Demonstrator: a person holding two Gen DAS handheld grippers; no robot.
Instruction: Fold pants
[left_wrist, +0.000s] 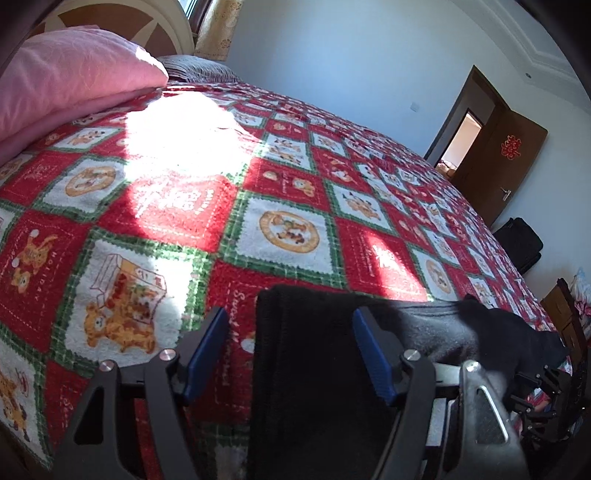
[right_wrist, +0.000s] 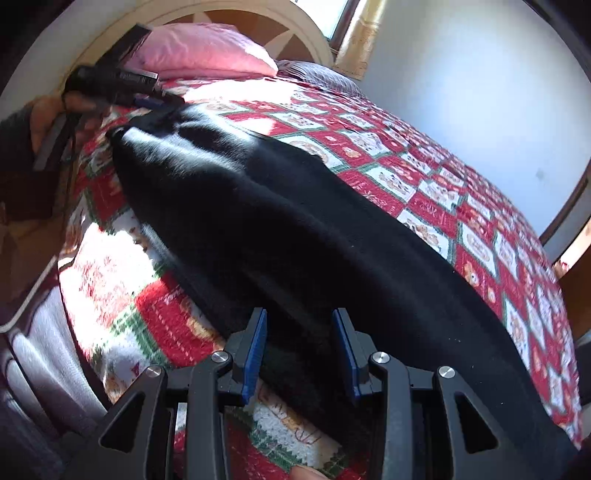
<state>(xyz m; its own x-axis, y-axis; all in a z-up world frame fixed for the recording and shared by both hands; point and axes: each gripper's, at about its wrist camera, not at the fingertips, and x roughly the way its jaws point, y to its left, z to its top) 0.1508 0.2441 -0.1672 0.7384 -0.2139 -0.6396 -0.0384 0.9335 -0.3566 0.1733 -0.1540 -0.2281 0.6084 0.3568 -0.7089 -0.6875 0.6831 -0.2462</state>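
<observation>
Pants (right_wrist: 280, 236), black and soft-looking, lie stretched long across the red-and-white checked blanket (left_wrist: 288, 192) on the bed, one end up near the pink pillow (right_wrist: 207, 51), the other running down toward the foot of the bed. The long axis runs from one gripper to the other, so each hand stands at an end of the garment. The left gripper (left_wrist: 295, 350) sits over its end with its blue pads spread wide; the black cloth lies between them, one pad clearly off to the side of it over the blanket, so it is released, not pinching. In the right wrist view that same gripper shows far up the bed at the pillow end, a hand behind it. The right gripper (right_wrist: 300, 350) stands at the near end, jaws partly closed with black fabric in the gap; whether the pads actually press the cloth I cannot tell. My guess is that a lengthwise fold comes next, one end carried along the axis toward the other
</observation>
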